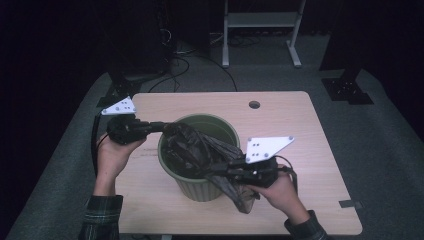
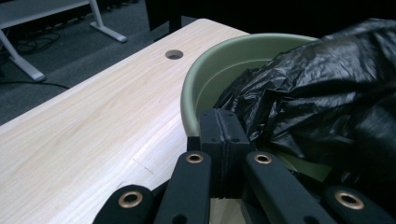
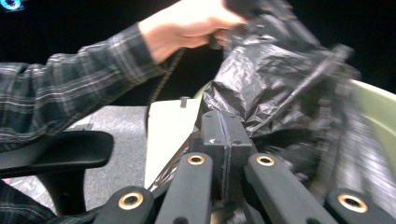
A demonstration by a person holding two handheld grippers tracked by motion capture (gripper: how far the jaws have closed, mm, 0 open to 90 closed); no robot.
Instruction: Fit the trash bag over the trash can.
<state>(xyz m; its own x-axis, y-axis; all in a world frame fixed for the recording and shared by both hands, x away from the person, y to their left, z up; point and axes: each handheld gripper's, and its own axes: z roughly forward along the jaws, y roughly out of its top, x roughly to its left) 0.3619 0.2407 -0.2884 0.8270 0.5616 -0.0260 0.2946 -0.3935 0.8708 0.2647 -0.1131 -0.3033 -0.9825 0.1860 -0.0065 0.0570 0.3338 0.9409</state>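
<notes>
On table (image 1: 310, 130): bin (image 1: 199, 187), bag (image 1: 197, 145) w/in.

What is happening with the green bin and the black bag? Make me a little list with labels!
bin: green bin, upright on the wooden table
bag: black plastic bag, partly inside the bin, one part hanging over its near rim
left gripper: jaws shut on the bag's edge at the bin's left rim
right gripper: jaws shut on the bag at the near side
table extra: small round hole near the far edge
fit: bag not yet spread around the rim
</notes>
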